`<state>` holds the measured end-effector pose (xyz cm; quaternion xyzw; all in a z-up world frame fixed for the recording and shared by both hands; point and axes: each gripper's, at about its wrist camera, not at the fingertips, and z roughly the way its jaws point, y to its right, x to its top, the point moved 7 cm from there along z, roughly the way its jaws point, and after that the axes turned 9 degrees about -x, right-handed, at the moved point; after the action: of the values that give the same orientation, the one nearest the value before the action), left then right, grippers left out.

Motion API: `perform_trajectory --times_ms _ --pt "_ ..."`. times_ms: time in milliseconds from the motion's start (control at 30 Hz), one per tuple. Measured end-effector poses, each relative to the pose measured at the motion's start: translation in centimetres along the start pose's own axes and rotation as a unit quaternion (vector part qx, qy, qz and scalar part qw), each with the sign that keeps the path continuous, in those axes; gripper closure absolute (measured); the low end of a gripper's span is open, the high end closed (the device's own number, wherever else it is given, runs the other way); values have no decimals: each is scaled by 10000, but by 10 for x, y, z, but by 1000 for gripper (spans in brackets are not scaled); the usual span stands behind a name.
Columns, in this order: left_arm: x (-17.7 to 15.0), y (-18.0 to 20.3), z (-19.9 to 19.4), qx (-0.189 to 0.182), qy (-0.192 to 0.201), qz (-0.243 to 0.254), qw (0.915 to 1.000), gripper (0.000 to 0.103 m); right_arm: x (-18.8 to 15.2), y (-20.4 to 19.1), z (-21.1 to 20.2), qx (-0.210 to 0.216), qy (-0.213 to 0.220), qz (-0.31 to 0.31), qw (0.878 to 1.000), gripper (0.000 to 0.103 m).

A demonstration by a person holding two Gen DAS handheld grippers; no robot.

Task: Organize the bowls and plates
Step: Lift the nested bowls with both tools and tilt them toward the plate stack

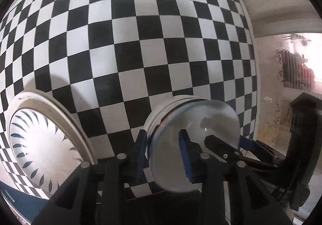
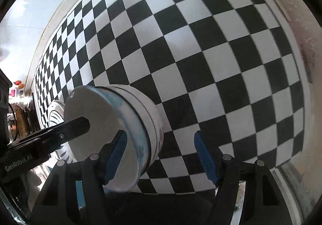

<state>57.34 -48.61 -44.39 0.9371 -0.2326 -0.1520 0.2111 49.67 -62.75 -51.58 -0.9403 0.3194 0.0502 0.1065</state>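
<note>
Bowls (image 1: 193, 134) stacked on checkered cloth (image 1: 140, 44), near its edge. Patterned plate (image 1: 40, 144) lies beside them, apart. Left gripper (image 1: 164, 154) straddles bowl rim, pads close about it, grip unclear. Right gripper (image 2: 161, 156) spread wide, one finger (image 2: 114, 154) inside bowl, clamping nothing.

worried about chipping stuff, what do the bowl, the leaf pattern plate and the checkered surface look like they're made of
Bowl: likely glazed ceramic; smooth white wall, ridged rim, small glint inside.
Plate: also looks like glazed ceramic; glossy white face with painted blue leaves, thick pale rim.
Checkered surface: flat matte printed sheet or mat, no glare; cannot tell whether vinyl or cloth.
</note>
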Motion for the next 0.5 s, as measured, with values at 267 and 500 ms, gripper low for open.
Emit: perform_trajectory --times_ms 267,500 --pt "7 -10 25 55 -246 -22 9997 69 5 -14 31 73 -287 -115 9995 31" --pt "7 -14 40 -283 -368 -152 9988 57 5 -25 47 422 -432 -155 9981 31"
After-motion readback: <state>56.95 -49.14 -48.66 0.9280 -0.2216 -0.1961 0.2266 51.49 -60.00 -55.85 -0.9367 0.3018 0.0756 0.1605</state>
